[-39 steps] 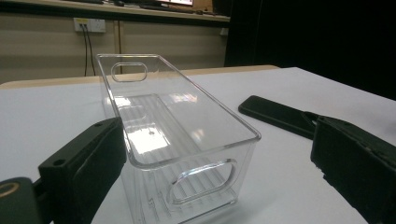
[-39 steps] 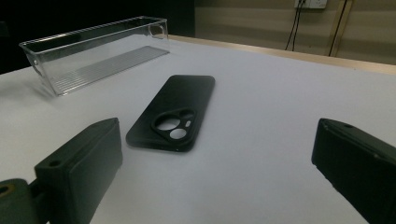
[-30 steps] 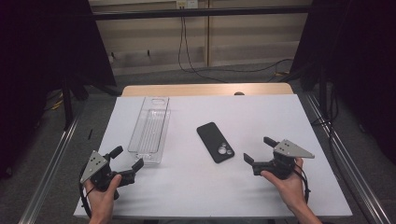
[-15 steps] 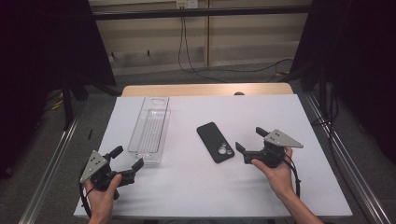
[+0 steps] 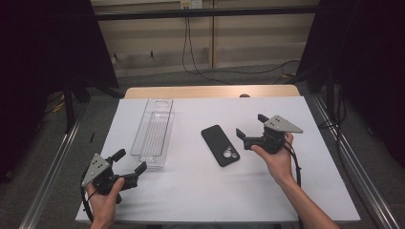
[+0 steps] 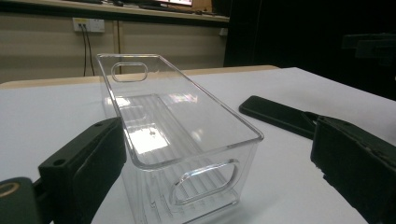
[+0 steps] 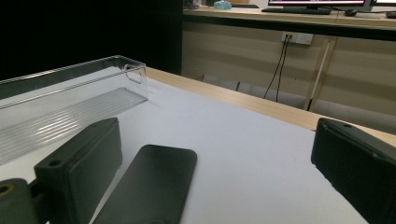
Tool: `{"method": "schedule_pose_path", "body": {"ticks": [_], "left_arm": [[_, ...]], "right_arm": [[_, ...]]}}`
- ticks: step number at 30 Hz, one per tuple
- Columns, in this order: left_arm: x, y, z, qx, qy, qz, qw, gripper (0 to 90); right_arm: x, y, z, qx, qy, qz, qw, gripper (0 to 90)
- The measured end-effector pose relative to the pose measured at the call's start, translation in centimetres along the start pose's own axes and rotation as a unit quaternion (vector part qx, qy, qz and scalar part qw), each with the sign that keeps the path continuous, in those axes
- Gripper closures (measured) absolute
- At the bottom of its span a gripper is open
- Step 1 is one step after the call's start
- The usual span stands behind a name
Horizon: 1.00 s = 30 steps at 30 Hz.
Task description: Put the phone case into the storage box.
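We judge the work to be at its very start: the black phone lies flat, camera side up, near the middle of the white desk, untouched, and the clear plastic bin to its left stands empty, so nothing has been lifted or placed yet. Our right gripper hovers just beside the phone's right edge with its fingers wide apart, and in the right gripper view the phone lies between them, a little toward the left one, not yet touched. Our left gripper sits near the front left of the desk, just short of the bin's near end, its fingers also spread and holding nothing; in the left gripper view the bin stands right ahead between them. What we judge is left is everything: closing on the phone, lifting it, and carrying it wherever it goes, probably into the bin. Counting up, we see one phone, one bin, two grippers, and one desk
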<state>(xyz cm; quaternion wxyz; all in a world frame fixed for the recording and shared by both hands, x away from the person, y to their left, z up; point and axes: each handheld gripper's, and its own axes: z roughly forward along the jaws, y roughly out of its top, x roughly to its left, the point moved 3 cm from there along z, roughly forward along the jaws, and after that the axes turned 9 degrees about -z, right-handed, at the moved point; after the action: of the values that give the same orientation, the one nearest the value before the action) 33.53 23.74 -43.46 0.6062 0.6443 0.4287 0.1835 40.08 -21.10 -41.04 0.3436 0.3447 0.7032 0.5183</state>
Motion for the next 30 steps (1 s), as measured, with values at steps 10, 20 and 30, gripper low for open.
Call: {"method": "schedule_pose_path", "body": {"ticks": [10,20,30], "left_arm": [[-0.1,0.1,0.0,-0.002,-0.006,0.003,1.0000,3.4],[-0.1,0.1,0.4,0.001,-0.012,0.002,0.9999,3.4],[0.0,0.2,0.5,0.000,-0.012,0.001,0.9999,3.4]], "right_arm": [[-0.2,1.0,2.9,0.002,0.000,-0.009,1.0000,2.6],[-0.8,1.5,5.3,0.008,-0.009,-0.006,0.9999,3.2],[-1.7,1.4,7.3,0.009,-0.024,0.009,0.9996,7.7]]}}
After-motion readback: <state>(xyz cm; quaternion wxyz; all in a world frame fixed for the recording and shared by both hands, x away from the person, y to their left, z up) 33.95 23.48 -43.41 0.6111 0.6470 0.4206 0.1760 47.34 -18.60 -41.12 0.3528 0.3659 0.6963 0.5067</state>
